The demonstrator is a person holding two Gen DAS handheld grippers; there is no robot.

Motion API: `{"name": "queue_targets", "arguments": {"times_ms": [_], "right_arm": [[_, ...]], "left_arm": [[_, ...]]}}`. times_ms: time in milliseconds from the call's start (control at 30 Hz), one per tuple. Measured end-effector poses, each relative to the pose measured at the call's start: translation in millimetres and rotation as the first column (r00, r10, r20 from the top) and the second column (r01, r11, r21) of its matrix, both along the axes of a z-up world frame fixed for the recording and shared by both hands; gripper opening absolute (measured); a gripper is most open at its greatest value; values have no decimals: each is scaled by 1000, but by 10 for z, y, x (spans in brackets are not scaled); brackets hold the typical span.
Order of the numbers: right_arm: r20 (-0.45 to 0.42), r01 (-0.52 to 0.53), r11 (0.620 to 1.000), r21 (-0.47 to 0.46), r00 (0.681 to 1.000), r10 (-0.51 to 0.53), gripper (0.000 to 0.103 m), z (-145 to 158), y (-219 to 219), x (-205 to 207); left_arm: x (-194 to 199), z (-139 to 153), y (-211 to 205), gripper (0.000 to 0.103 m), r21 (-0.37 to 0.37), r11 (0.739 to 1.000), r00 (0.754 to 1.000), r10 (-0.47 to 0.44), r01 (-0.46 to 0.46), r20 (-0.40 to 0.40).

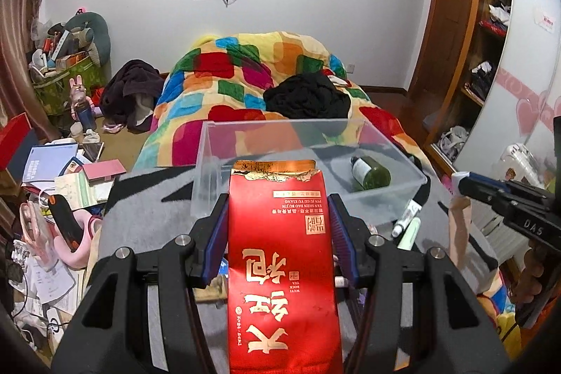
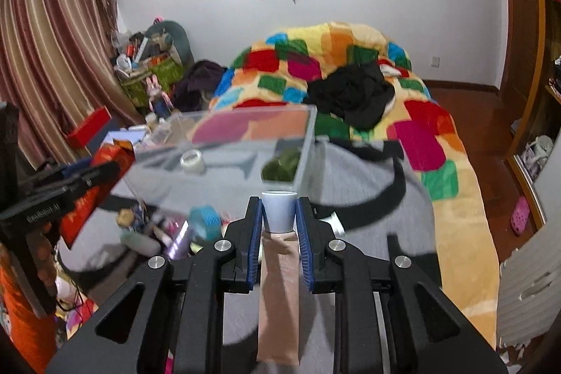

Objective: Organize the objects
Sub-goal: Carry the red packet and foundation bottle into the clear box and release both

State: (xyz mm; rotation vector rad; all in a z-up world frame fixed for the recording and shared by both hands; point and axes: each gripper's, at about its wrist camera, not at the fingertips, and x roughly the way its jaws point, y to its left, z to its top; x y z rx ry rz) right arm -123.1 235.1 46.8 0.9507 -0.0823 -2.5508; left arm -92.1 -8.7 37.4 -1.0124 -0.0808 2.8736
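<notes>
My left gripper (image 1: 278, 202) is shut on a red tea packet (image 1: 280, 251) with gold characters, held just in front of a clear plastic box (image 1: 396, 195) on the grey blanket. A dark green bottle (image 1: 370, 171) lies inside the box. My right gripper (image 2: 279, 204) is shut on a beige tube with a pale blue cap (image 2: 279, 211), near the box's (image 2: 245, 125) right corner. The right gripper with the tube shows in the left wrist view (image 1: 459, 183). The left gripper and red packet show at the left in the right wrist view (image 2: 105, 163). A tape roll (image 2: 193, 161) shows through the box.
A colourful quilt (image 1: 245, 76) with black clothes (image 1: 308, 95) covers the bed behind. Small tubes (image 1: 406, 219) lie right of the box. Several loose items (image 2: 168, 230) lie left of my right gripper. Books and clutter (image 1: 63, 177) fill the floor at left. Shelves (image 1: 491, 58) stand at right.
</notes>
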Motion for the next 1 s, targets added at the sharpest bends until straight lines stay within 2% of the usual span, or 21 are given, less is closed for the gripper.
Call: {"name": "queue_targets", "arguments": {"times_ms": [333,467,567,733,800,1000], "right_arm": [[-78,-32,999,1,996,32,17,325,-185,-124],[-71,-69,997,18,995,70,17,380,-327,-291],[-43,-105,993,50,993,108,16,376,-482,-486],[50,-171,981,90,985,167,16,240,-735,-847],[101,-188,977,100,979,178,10,144,-822,-998],[187,-218,972,84,962,199,10,-69,-911,-1225]], "left_arm": [[-171,38,-28,53,16,1000,1000,4,-4,12],[-262,23,-32,53,20,1000,1000,-2,2,28],[-370,-17,-24,53,18,1000,998,-18,17,57],[-576,-136,22,53,10,999,990,-53,52,129],[-673,-187,27,53,17,998,984,-68,66,162],[-846,-272,11,53,33,996,971,-90,85,224]]}}
